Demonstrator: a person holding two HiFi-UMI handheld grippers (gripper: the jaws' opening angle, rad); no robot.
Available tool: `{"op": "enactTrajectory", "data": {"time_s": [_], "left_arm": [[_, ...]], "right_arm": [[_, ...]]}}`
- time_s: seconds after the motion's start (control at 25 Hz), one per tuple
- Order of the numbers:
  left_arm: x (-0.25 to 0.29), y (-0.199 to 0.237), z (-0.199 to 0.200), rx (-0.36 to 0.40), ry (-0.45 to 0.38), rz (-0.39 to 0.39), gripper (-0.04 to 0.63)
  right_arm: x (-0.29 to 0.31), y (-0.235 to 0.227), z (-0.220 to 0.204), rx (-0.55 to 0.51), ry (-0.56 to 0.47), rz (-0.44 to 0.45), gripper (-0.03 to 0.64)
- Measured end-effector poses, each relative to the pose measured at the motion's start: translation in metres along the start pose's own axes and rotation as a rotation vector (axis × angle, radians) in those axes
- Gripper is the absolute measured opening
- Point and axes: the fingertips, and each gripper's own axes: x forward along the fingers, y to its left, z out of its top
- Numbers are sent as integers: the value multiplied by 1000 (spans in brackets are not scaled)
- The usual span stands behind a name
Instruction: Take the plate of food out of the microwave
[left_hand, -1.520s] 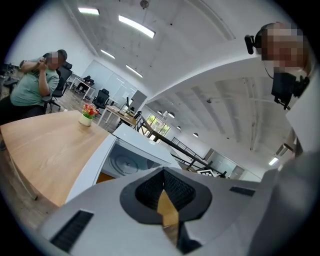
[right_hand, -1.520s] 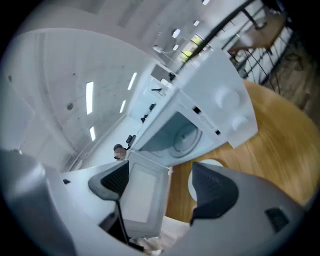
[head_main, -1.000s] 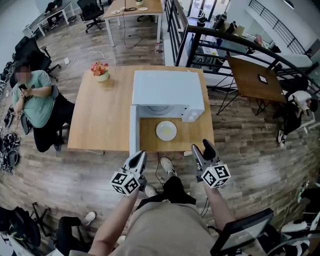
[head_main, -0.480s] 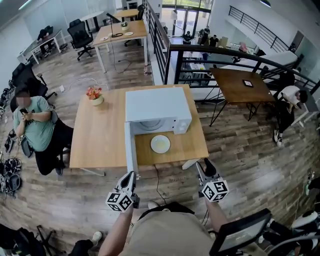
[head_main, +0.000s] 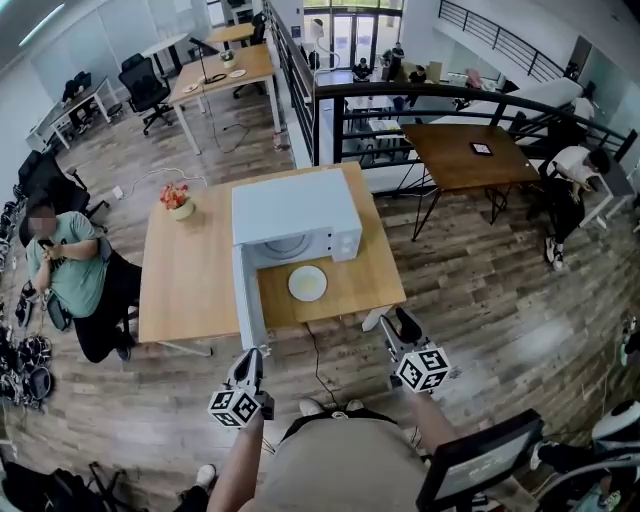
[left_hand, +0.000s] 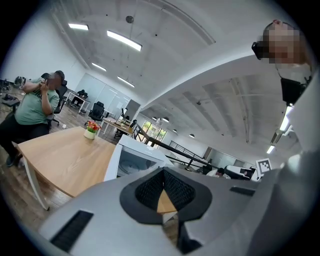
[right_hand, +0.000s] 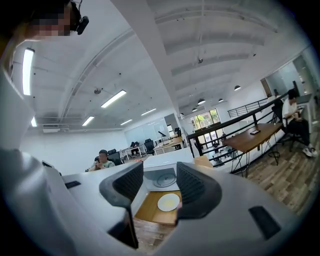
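A white microwave (head_main: 295, 215) stands on the wooden table (head_main: 185, 280) with its door (head_main: 245, 300) swung open to the left. The white plate (head_main: 307, 283) lies on the tabletop just in front of the open cavity, outside it. Both grippers hang over the floor on my side of the table, well short of its edge. My left gripper (head_main: 251, 357) has its pads pressed together with nothing in them (left_hand: 162, 182). My right gripper (head_main: 397, 328) stands open and empty; between its jaws (right_hand: 160, 187) I see the plate (right_hand: 168, 202) far ahead.
A seated person (head_main: 70, 270) is at the table's left end, and a flower pot (head_main: 179, 200) sits on its far left corner. A black railing (head_main: 400, 110) and a brown table (head_main: 465, 155) lie beyond. A dark screen (head_main: 480, 465) is at my lower right.
I have backed away from the table, so it and the microwave look smaller and farther. Both grippers have drawn back from the table's edge. The plate has stayed where it was.
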Motion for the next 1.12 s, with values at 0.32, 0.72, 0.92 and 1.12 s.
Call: {"op": "enactTrajectory", "data": {"time_s": [0.32,0.72,0.92,1.12], "left_arm": [[0,-37,-21,-24,22,-13,3],[16,-86,-40,8,48,-76,3],[20,-108,-58,8,44,-97,3],[19,-120,-86,-39,65,-104,3]], "right_arm": [[-23,-13,-12,-13,70,10,213],[-60,-37,-9,-24,52,22,213],[-78,-48,-15,-28,63,33,213],[-94,-54,-21,-37,65,35,201]]}}
